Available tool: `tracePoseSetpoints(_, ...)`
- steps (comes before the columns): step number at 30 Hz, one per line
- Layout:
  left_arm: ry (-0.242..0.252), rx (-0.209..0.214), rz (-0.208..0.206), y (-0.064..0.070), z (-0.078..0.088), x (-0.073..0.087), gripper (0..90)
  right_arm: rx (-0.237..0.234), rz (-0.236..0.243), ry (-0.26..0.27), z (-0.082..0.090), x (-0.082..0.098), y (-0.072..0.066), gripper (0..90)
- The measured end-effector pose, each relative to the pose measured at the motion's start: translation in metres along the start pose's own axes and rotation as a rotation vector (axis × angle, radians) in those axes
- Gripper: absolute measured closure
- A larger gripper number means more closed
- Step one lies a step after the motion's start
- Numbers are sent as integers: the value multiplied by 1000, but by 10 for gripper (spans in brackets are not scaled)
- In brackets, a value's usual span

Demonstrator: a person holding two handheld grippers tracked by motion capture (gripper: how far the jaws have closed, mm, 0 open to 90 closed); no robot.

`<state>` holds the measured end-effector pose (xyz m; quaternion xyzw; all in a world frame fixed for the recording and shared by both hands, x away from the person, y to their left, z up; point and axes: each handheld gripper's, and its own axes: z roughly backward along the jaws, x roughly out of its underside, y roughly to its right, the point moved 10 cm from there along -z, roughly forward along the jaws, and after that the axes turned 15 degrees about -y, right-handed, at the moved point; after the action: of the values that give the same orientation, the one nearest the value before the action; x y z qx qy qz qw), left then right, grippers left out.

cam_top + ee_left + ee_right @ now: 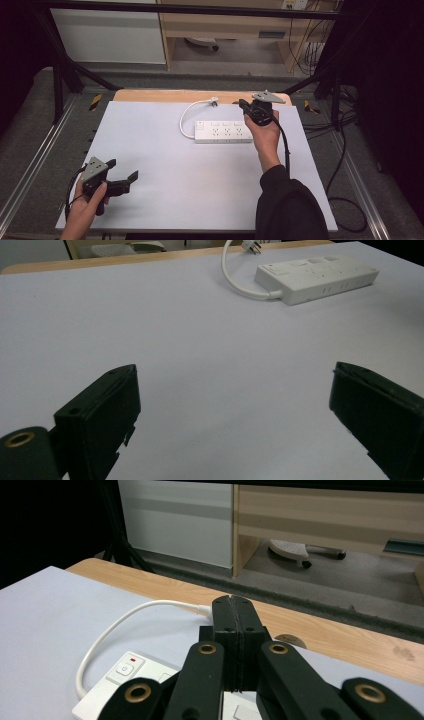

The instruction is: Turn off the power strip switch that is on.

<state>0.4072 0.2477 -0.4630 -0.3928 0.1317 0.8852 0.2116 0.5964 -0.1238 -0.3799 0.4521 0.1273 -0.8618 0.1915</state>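
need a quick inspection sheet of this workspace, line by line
surface: pale mat laid over a wooden table, whose edge shows at the far side
job's things: white power strip lying flat on the mat toward the far side, its white cord looping to a plug near the far edge of the mat
clutter: nothing seen on the mat
grippers: left gripper low at the near left corner, jaws wide apart, holding nothing; right gripper raised above the strip's right end, jaws pressed together
cables: a black cable trails from the right gripper; more black cables on the floor at right
surroundings: metal frame rails, wooden cabinet beyond the table
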Motion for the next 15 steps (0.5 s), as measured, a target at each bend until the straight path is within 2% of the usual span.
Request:
tracePoseSetpoints(5, -2, -2, 0, -1, -1, 0, 60, 6, -1, -10, -10, 1, -1, 900)
tracePoseSetpoints(12, -4, -5, -2, -1, -1, 0, 60, 4, -18, -6, -20, -7, -1, 900)
tracePoseSetpoints(15, -5, -3, -6, 0, -1, 1, 60, 8, -10, -24, -27, -8, -4, 900)
